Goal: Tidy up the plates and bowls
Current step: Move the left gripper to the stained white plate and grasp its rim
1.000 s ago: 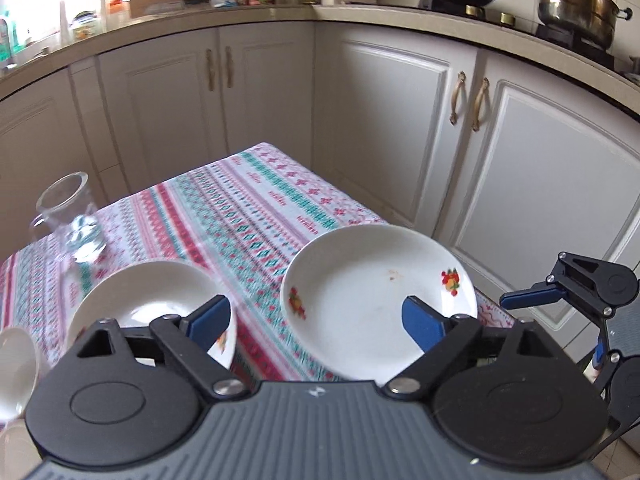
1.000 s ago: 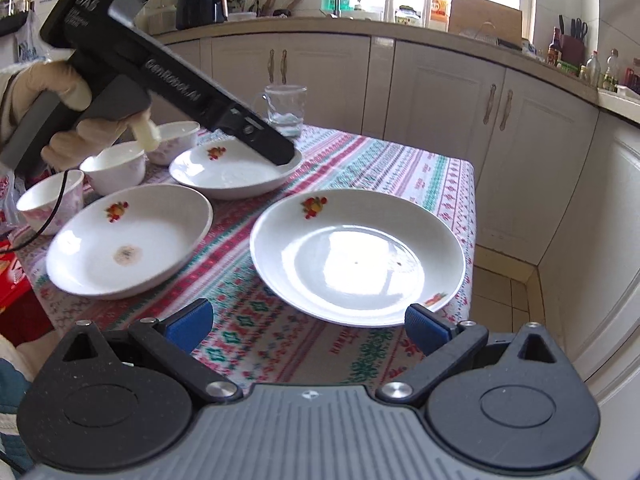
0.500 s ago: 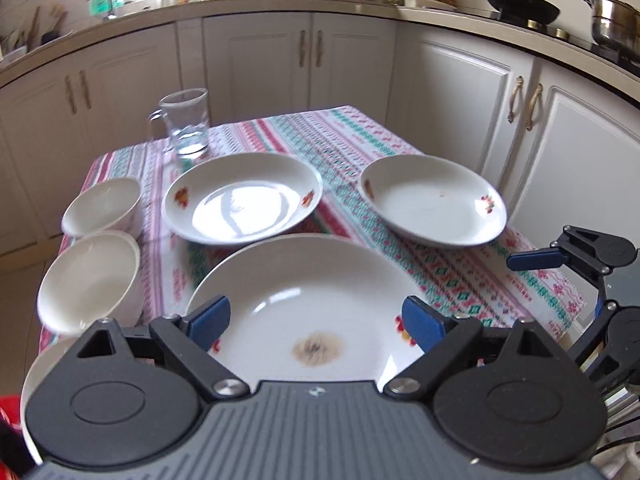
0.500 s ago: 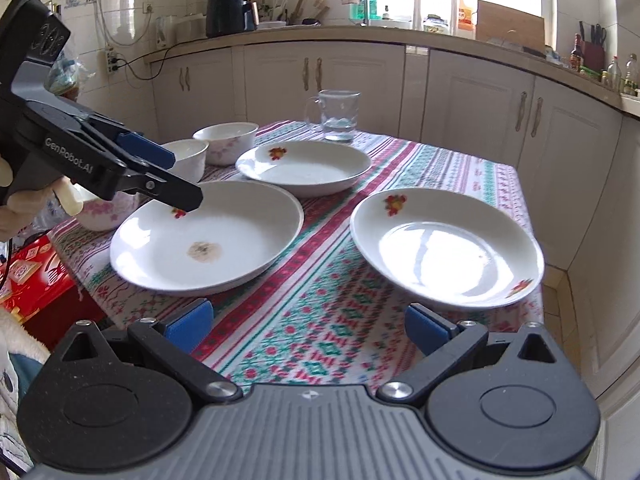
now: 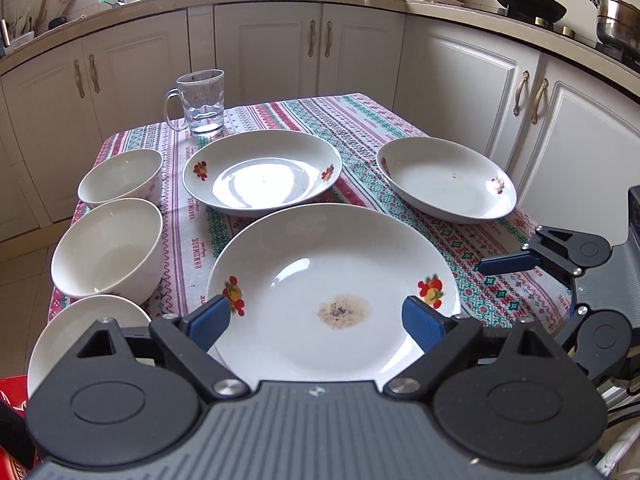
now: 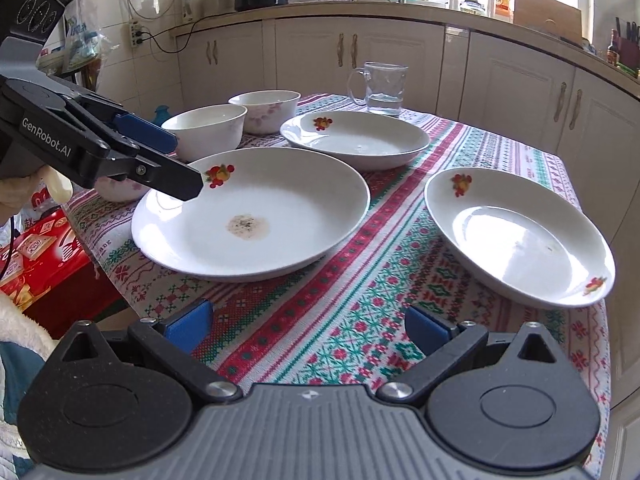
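On the patterned woven tablecloth [image 5: 360, 128], striped in red, green and white, your glossy white ceramic ware lies in a loose cluster. The stained plate [image 5: 332, 296], round and shallow with fruit decals on its rim, sits nearest you; a brownish speckled residue patch [image 5: 342, 312] marks its centre. Behind it stands the far plate [image 5: 262, 172], same pattern, its well shining with reflected light. The right-hand plate [image 5: 446, 180] sits apart toward the table's right edge, with a faint speck inside.

Along the left edge, two deep round bowls stand one behind the other: the near bowl [image 5: 108, 250] and the far bowl [image 5: 120, 178], both showing smooth white insides with nothing solid in them. A third white rim, the lowest bowl [image 5: 80, 332], shows partly behind your left tool. A clear glass mug [image 5: 200, 102] with a handle stands at the far side, holding a little water.

Your left gripper [image 5: 320, 322] hovers low over the stained plate's near side, blue pads spread wide apart and gripping nothing. From the right wrist view, it reaches in from the left with its tip over that plate's rim.

Your right gripper [image 6: 306, 324] is level above the tablecloth, between the stained plate and the right-hand plate, its pads likewise parted and bare.
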Motion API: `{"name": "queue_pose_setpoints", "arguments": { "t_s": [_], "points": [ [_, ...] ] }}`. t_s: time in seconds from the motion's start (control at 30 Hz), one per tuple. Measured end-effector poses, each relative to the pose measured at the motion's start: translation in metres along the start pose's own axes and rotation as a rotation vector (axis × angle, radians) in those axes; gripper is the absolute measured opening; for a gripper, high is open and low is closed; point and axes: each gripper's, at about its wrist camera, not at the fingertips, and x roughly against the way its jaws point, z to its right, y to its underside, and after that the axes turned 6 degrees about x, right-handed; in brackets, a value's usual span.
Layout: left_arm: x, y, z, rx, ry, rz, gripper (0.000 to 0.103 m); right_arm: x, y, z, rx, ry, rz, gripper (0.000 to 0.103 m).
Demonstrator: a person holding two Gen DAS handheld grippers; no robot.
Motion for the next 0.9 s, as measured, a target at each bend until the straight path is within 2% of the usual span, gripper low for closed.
{"name": "queue_pose_setpoints", "arguments": {
  "t_s": [0.33, 0.67, 0.9],
  "points": [
    [-0.012, -0.015, -0.014, -0.054, 0.015, -0.061, 0.092, -0.019, -0.007, -0.008, 0.061, -0.049, -0.018, 0.103],
    [-0.041, -0.043, -0.034, -0.071, 0.032, -0.153, 0.092, -0.032, -0.015, -0.013, 0.132, -0.126, 0.011, 0.103],
    [-0.067, -0.056, -0.036, -0.107, 0.065, -0.226, 0.092, -0.034, -0.014, -0.013, 0.143, -0.14, 0.032, 0.103]
  ]
}}
